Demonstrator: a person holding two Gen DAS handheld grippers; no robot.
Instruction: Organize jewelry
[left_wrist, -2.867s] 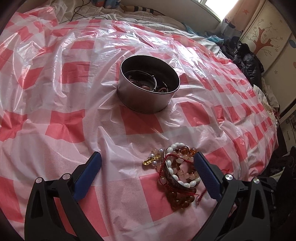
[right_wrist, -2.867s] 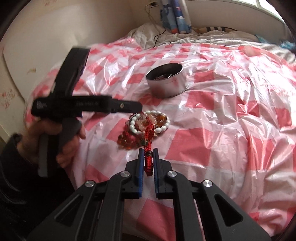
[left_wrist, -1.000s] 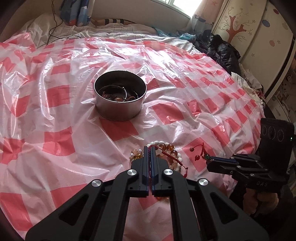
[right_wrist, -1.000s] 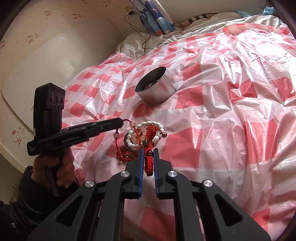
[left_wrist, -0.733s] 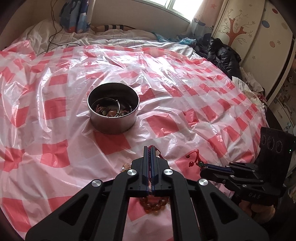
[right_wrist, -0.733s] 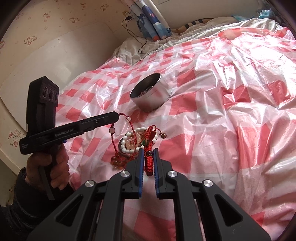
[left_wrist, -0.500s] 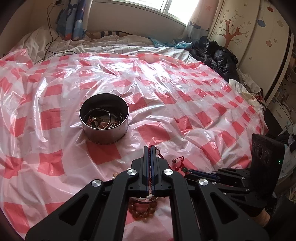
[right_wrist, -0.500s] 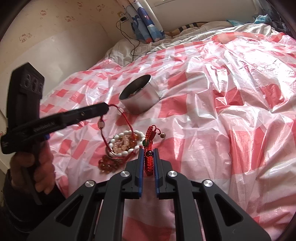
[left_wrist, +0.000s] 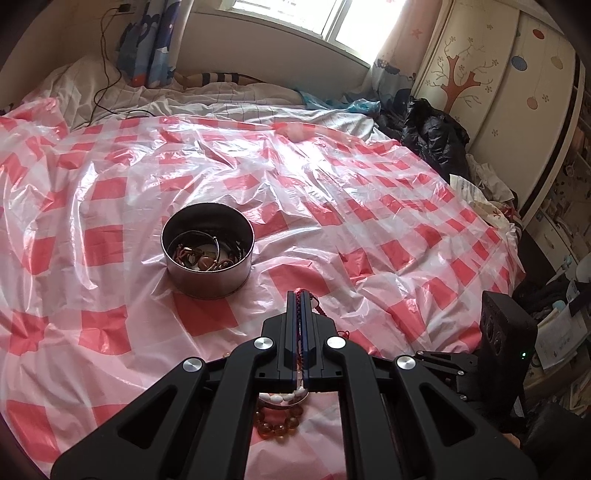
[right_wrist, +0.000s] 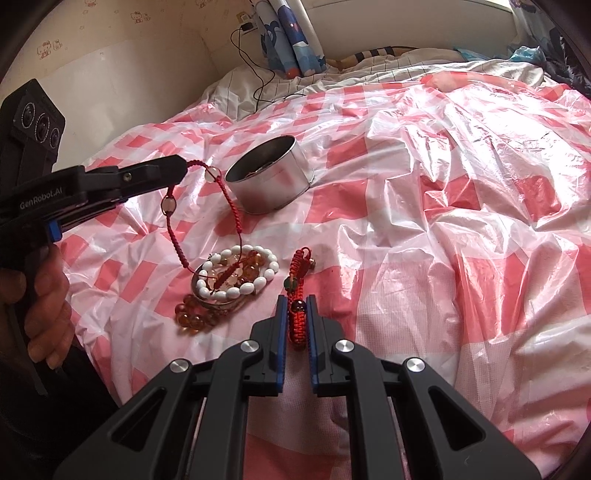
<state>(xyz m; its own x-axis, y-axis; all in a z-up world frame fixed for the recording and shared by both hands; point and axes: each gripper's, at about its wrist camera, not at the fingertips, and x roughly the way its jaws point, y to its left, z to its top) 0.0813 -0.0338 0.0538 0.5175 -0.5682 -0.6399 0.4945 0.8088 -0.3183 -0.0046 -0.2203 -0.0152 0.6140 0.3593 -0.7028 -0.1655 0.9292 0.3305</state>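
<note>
Bracelet (right_wrist: 297, 320) between right claw (right_wrist: 296, 299) fingers.

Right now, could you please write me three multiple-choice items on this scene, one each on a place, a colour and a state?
1. Where does the metal tin stand?
A. on the checked sheet
B. on the windowsill
C. inside the wardrobe

2. What colour is the cord bracelet hanging from the left hand-held gripper?
A. blue
B. red
C. green

3. How is the right hand-held gripper?
A. wide open and empty
B. shut on the tin's rim
C. shut on a red braided bracelet

Answers:
1. A, since the tin sits on the red-and-white sheet over the bed.
2. B, since the right wrist view shows a red cord with clear beads trailing down to the bead pile.
3. C, since the braid sits pinched between its blue pads.
</note>
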